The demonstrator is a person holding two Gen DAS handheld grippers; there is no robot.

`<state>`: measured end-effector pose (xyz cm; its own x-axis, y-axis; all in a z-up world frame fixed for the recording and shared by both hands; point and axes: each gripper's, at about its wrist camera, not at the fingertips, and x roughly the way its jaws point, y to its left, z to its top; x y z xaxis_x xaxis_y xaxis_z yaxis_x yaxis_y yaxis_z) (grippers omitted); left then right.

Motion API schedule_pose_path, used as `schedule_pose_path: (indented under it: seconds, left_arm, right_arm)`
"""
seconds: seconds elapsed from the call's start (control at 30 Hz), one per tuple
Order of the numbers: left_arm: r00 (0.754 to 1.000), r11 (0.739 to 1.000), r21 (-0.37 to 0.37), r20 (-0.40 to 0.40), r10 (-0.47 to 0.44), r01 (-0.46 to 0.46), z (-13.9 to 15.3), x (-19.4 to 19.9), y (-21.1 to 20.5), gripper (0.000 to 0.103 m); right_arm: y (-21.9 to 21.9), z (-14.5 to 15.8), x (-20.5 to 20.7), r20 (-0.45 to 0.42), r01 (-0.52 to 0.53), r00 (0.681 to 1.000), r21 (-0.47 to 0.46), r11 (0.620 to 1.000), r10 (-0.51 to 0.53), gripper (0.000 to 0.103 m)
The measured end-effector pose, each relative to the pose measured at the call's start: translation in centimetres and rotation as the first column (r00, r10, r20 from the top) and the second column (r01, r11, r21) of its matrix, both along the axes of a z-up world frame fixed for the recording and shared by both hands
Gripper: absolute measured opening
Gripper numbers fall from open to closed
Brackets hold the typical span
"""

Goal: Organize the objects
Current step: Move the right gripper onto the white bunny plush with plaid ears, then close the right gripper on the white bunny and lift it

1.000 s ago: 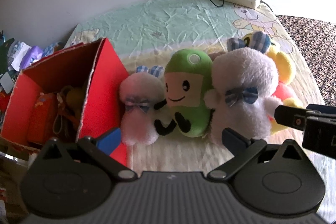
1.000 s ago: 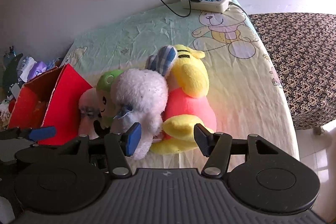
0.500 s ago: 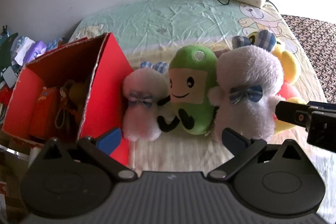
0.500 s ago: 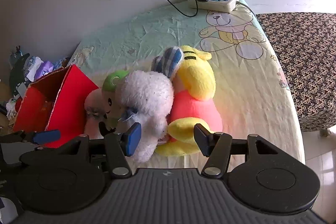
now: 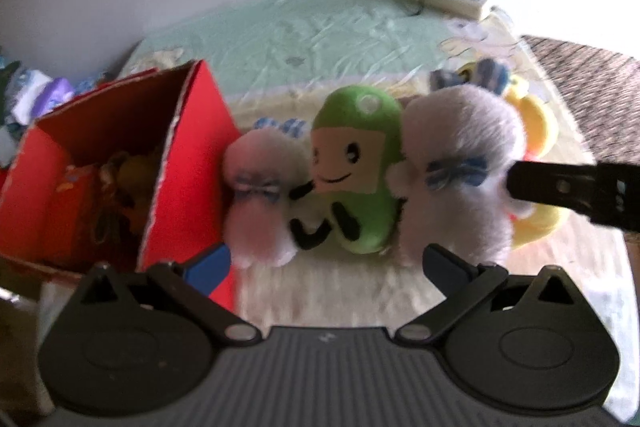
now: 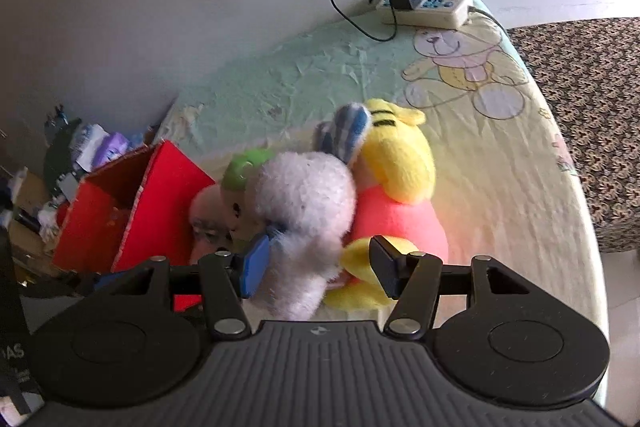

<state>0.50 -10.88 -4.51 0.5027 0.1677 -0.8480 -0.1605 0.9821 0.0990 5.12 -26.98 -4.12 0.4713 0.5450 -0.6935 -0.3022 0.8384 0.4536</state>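
Fluffy white plush bunny point(image 6: 304, 211) wears blue bow.

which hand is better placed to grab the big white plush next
Right, probably. The right tool is open with the big white plush already between its fingers, while the left tool faces the green plush.

A row of soft toys was laid on the cartoon-printed plastic table cover point(image 6: 516, 163). At the left end stood the open red cardboard box point(image 5: 188, 163), with small items inside. Pressed against its right wall was the small white fluffy plush point(image 5: 260, 195), then the green bean-shaped plush point(image 5: 360, 179), then the large white fluffy plush point(image 6: 308, 203), each touching the next. The yellow and pink plush point(image 6: 400, 195) was wedged behind and to the right of the large one. A white power strip point(image 6: 428, 5) was set at the far edge, by the wall.
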Motion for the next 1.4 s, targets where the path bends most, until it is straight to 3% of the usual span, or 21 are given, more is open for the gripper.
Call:
schedule_pose_path:
  seconds: [0.27,0.43,0.57,0.8,0.93,1.03,1.27,1.4]
  left_arm:
    - [0.994,0.989,-0.116,0.074,-0.079,0.087,0.2,-0.1,1.0,0.102]
    - [0.987,0.979,-0.136,0.068,-0.145,0.153,0.3,0.8,0.3,0.103]
    - [0.977,0.972,-0.108,0.061,-0.203,0.208,-0.3,1.8,-1.0,0.103]
    - [0.969,0.950,-0.192,0.047,-0.243,0.248,-2.0,3.4,-1.4,0.102]
    - [0.964,0.926,-0.268,0.066,-0.259,0.267,-2.5,4.1,-1.0,0.092]
    - [0.958,0.915,-0.287,0.060,-0.280,0.285,-3.0,4.4,-1.3,0.066]
    - [0.955,0.916,-0.269,0.087,-0.284,0.297,-2.6,3.5,-1.3,0.061]
    - [0.947,0.914,-0.254,0.137,-0.289,0.316,-0.7,1.7,-1.3,0.061]
  right_arm:
    - [0.4,0.1,0.2,0.004,0.001,1.000,0.053,0.999,-0.002,0.059]
    - [0.8,-0.8,1.2,-0.025,0.011,1.000,0.098,0.995,-0.009,0.057]
    - [0.9,-1.6,2.0,-0.037,0.032,0.999,0.105,0.994,-0.028,0.056]
    - [0.8,-2.4,2.7,-0.048,0.052,0.998,0.121,0.991,-0.047,0.057]
    - [0.5,-2.5,2.8,-0.035,0.075,0.997,0.128,0.989,-0.071,0.059]
    - [1.2,-3.0,3.0,-0.052,0.037,0.998,0.127,0.991,-0.031,0.060]
    - [2.0,-2.2,1.8,0.023,-0.010,1.000,0.095,0.995,0.008,0.042]
    - [0.9,-1.1,0.9,0.032,-0.013,0.999,0.141,0.990,0.009,0.039]
